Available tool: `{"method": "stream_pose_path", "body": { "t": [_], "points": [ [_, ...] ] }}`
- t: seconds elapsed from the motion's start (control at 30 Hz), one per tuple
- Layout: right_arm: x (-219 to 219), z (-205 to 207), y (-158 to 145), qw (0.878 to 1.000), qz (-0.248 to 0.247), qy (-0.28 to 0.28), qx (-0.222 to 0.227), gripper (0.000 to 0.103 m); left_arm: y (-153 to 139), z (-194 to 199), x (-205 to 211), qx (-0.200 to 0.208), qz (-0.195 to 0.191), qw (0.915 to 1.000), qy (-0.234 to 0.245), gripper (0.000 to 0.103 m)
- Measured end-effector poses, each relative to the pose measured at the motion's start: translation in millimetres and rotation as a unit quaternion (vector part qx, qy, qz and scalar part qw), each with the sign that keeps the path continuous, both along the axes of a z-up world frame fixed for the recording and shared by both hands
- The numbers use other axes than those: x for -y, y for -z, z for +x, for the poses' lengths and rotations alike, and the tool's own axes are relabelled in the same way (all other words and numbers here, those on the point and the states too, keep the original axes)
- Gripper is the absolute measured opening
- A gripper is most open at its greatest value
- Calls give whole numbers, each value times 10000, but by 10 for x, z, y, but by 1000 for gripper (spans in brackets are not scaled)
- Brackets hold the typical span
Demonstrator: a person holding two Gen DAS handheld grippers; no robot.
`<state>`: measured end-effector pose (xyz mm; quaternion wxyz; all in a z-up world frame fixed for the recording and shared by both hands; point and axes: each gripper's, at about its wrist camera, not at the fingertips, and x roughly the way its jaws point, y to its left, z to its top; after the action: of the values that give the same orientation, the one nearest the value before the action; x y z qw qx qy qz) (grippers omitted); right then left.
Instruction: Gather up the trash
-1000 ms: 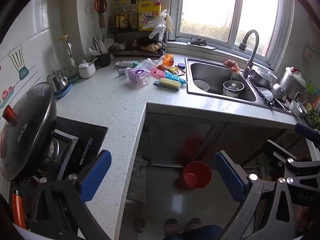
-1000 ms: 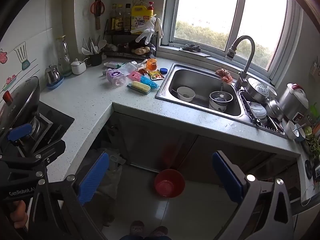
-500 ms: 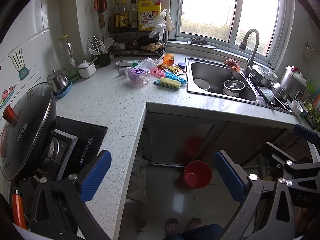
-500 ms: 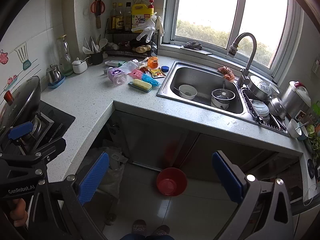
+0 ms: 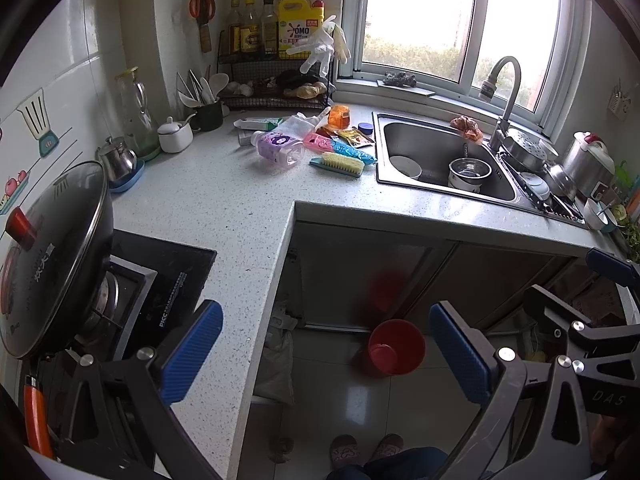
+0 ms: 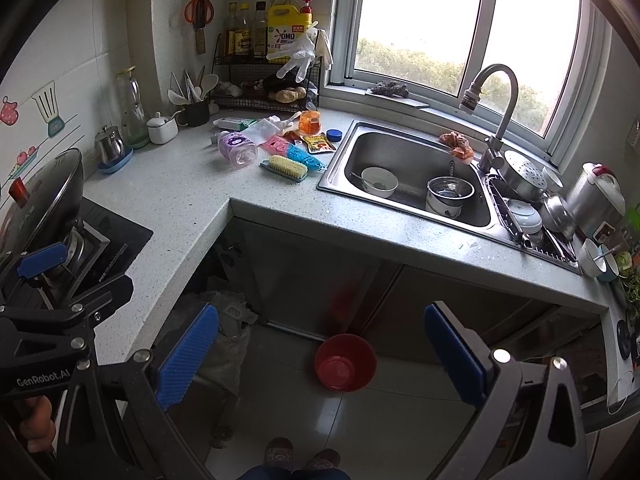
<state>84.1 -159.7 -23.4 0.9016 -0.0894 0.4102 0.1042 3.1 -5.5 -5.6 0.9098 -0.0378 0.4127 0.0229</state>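
A heap of litter lies on the grey counter left of the sink: an empty purple-labelled bottle point(image 5: 278, 148) point(image 6: 236, 147) on its side, coloured wrappers point(image 5: 344, 145) point(image 6: 306, 151), an orange container point(image 5: 339, 115) point(image 6: 310, 123), a blue cap point(image 5: 365, 127) point(image 6: 333, 134) and a clear plastic bag point(image 5: 298, 123). A red bin point(image 5: 396, 346) point(image 6: 345, 362) stands on the floor below the counter. My left gripper point(image 5: 326, 356) and my right gripper point(image 6: 322, 354) both hang open and empty, high over the floor, far short of the litter.
A scrubbing brush point(image 5: 338, 164) point(image 6: 285, 168) lies by the litter. The sink point(image 5: 440, 152) point(image 6: 404, 168) holds a bowl and a pot, with dishes racked to its right. A lidded wok point(image 5: 52, 256) sits on the stove at left. The person's slippered feet point(image 5: 366, 450) are below.
Both views have shifted only slightly; the right gripper has drifted a little, so the red bin sits further right in its view. Both grippers stay open.
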Motion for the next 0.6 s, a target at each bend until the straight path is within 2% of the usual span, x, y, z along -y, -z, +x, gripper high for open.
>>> {"method": "stream_pose_path", "body": {
  "t": [0.6],
  "points": [
    [-9, 4, 37, 10000, -25, -9, -76, 103, 46, 11, 30, -115, -21, 9999, -10, 103]
  ]
}}
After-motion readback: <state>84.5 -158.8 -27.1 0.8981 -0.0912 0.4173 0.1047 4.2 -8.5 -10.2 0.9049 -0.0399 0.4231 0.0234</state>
